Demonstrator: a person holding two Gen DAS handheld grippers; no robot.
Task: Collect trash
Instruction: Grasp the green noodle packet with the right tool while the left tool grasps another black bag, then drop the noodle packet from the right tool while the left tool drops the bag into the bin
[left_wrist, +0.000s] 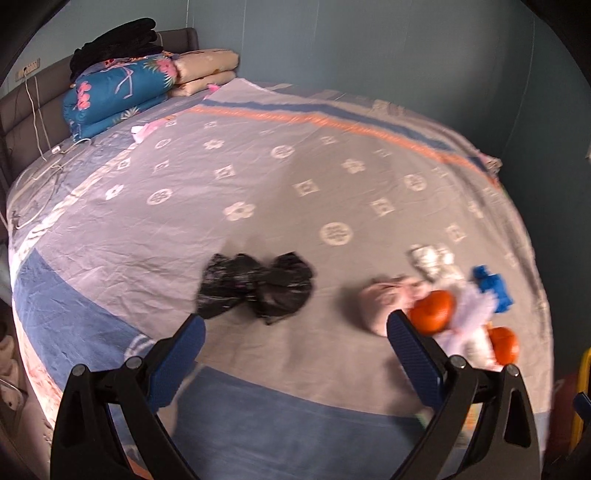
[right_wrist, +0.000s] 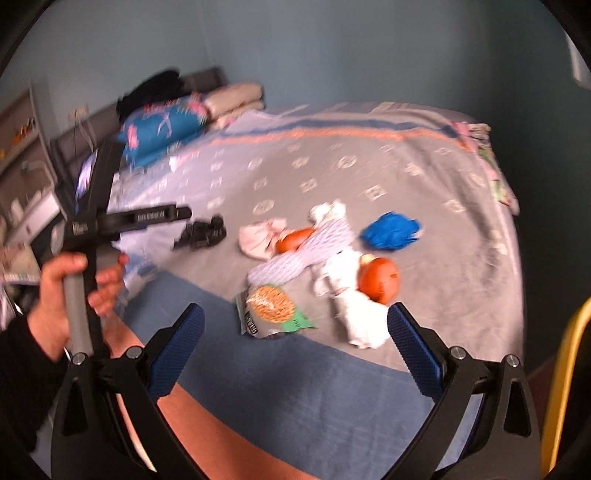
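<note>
A crumpled black plastic bag (left_wrist: 255, 286) lies on the bed just beyond my open, empty left gripper (left_wrist: 295, 332). To its right lies a heap of trash: a pink wad (left_wrist: 384, 299), two orange peels (left_wrist: 432, 310), white tissue (left_wrist: 469, 317), a blue scrap (left_wrist: 493, 288) and crumpled foil (left_wrist: 432, 258). The right wrist view shows the same heap: the black bag (right_wrist: 201, 234), pink wad (right_wrist: 258, 240), an orange peel (right_wrist: 378, 278), white tissue (right_wrist: 354, 314), blue scrap (right_wrist: 389, 230) and a snack wrapper (right_wrist: 271, 308). My right gripper (right_wrist: 295, 330) is open and empty, just short of the wrapper.
The bed (left_wrist: 295, 177) has a grey patterned sheet. Folded quilts (left_wrist: 118, 96) are stacked at the headboard with cables beside them. A yellow object (right_wrist: 561, 369) stands off the bed's right edge. The hand holding the left gripper (right_wrist: 74, 288) shows at left.
</note>
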